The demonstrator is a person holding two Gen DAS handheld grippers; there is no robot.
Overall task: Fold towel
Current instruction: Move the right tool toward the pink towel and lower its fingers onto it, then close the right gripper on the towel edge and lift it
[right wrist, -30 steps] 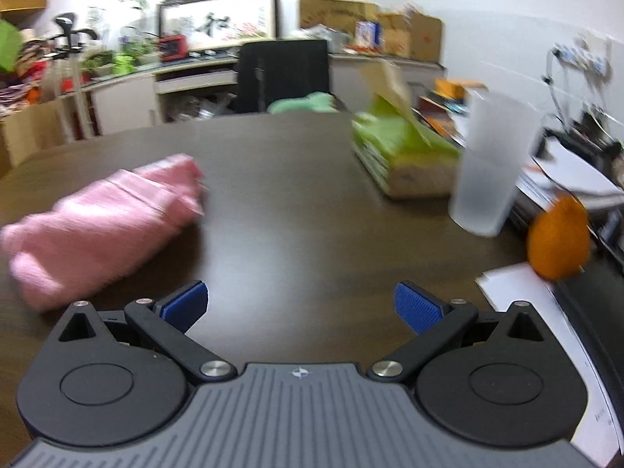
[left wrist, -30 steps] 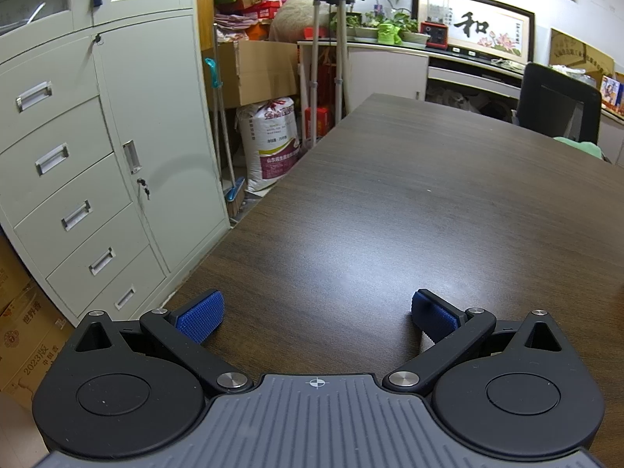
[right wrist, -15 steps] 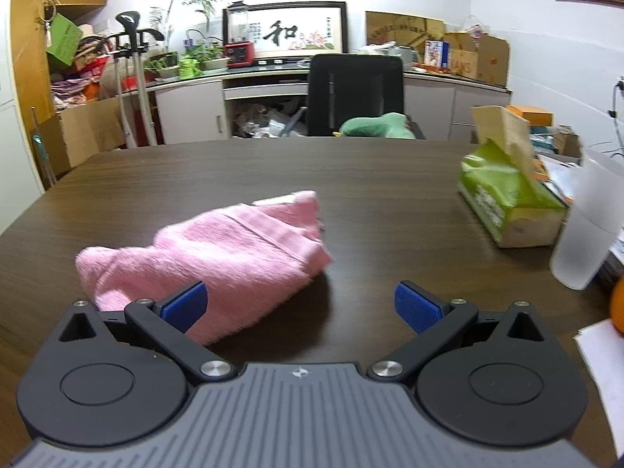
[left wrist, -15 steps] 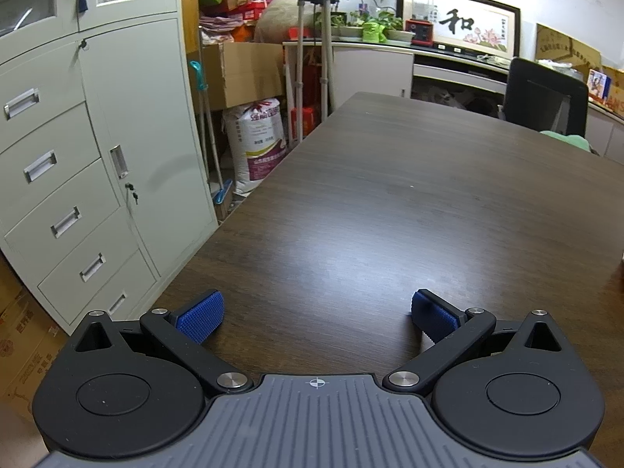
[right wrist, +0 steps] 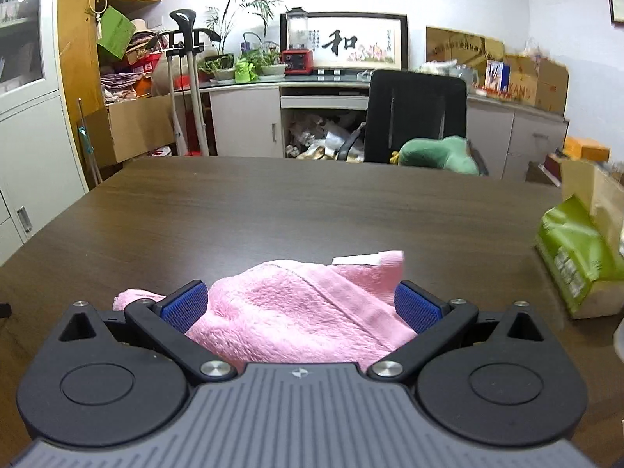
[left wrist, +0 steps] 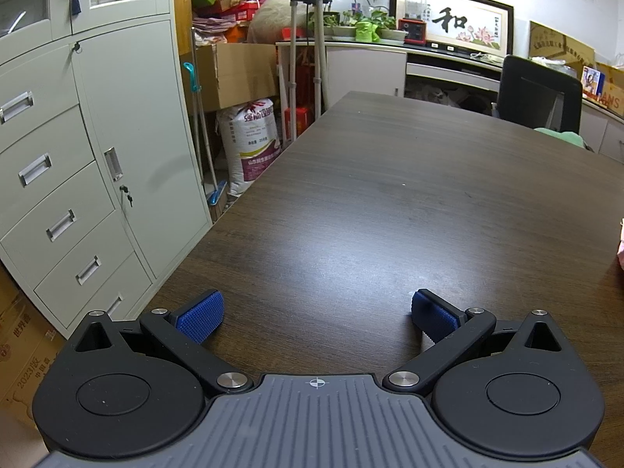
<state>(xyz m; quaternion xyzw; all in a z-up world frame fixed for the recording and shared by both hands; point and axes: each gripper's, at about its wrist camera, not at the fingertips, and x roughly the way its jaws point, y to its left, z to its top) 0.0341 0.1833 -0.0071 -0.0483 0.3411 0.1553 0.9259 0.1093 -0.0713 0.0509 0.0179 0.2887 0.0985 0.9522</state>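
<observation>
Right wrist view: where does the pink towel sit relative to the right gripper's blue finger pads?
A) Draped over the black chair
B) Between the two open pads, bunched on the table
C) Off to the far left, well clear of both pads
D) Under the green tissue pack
B: the pink towel lies crumpled on the table between the spread pads of the right gripper, which have not closed on it.

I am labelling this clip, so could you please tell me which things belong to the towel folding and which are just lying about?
For the job:
pink towel
right gripper, open around it
left gripper, open
table

Lying about:
green tissue pack
black chair
green plush toy
</observation>
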